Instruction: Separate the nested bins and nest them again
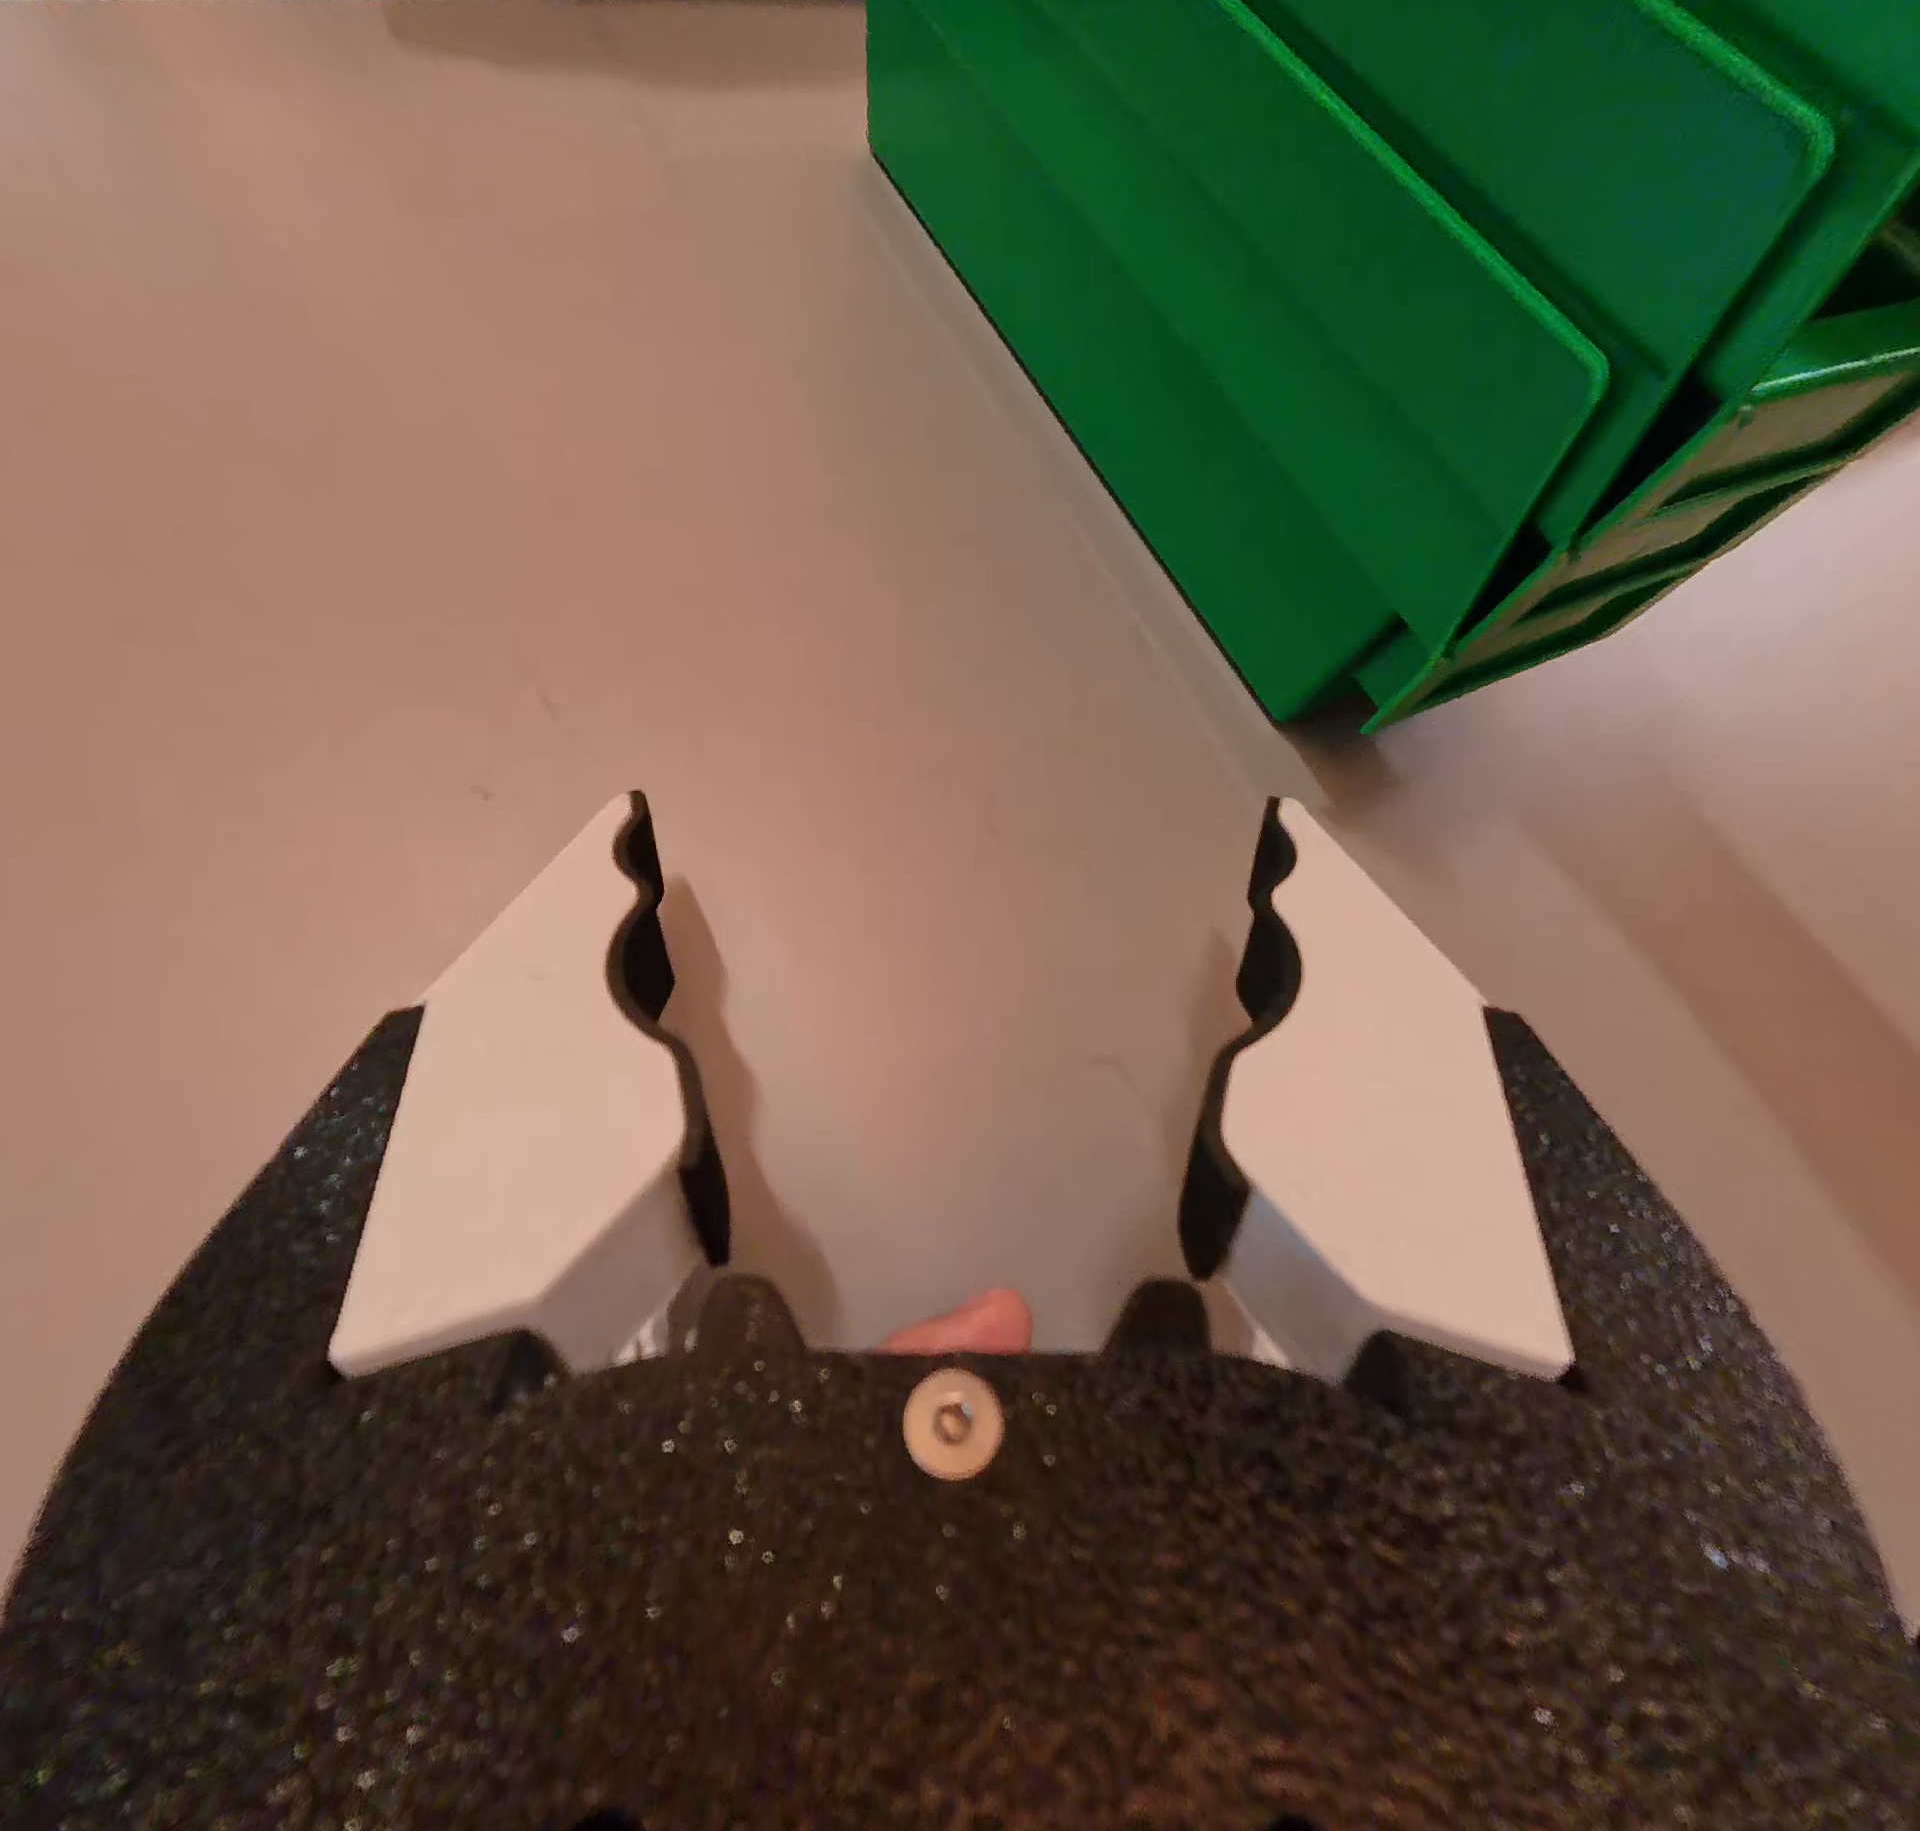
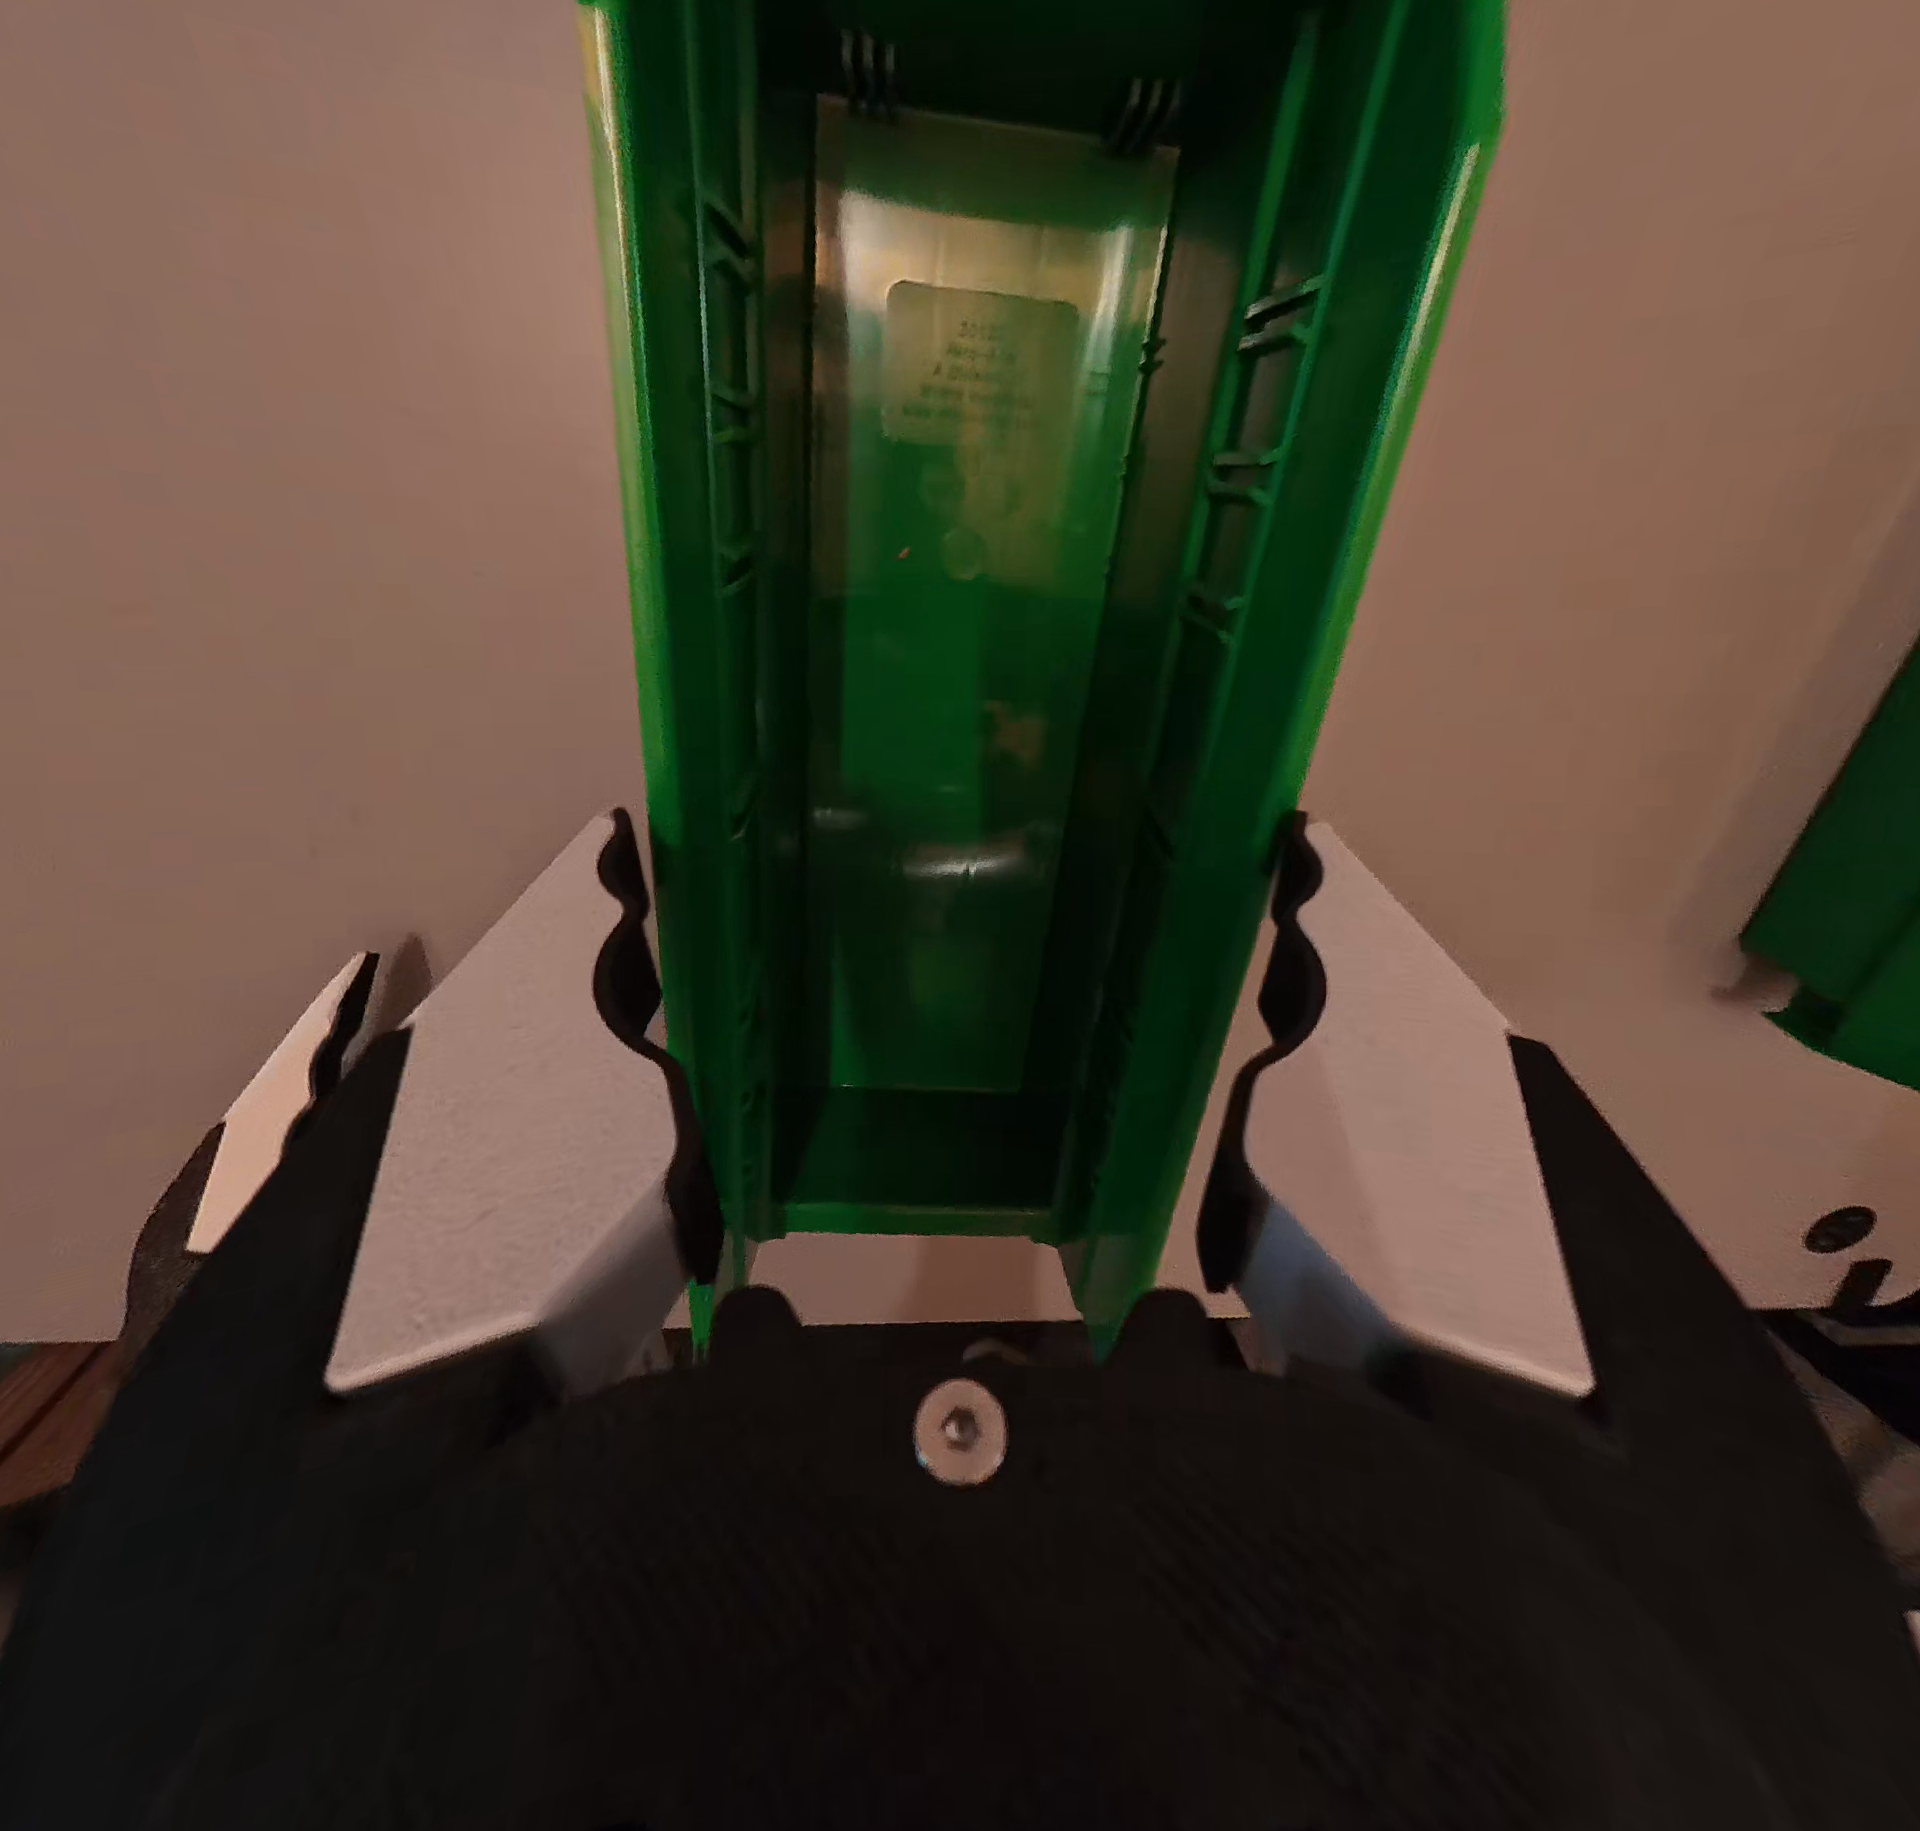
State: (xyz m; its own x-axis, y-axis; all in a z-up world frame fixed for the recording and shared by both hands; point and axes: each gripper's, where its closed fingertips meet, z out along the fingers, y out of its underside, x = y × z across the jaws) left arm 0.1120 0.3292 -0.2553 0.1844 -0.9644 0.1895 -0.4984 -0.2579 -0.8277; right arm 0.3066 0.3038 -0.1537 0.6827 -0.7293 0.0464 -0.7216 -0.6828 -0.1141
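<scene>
While the left tool (image 1: 954,1033) hovered spread and empty above the counter (image 1: 416,431), the right tool (image 2: 961,1043) pinched one green bin (image 2: 966,586), apparently lifting it from the nested stack (image 1: 1351,327) far right.

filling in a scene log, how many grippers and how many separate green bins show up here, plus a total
grippers: 2, the left gripper and the right gripper
green bins seen apart: 2, the near bin between the right gripper's jaws and the far bin at the right edge
total: 4
Any nested layers cannot be counted for sure.
</scene>
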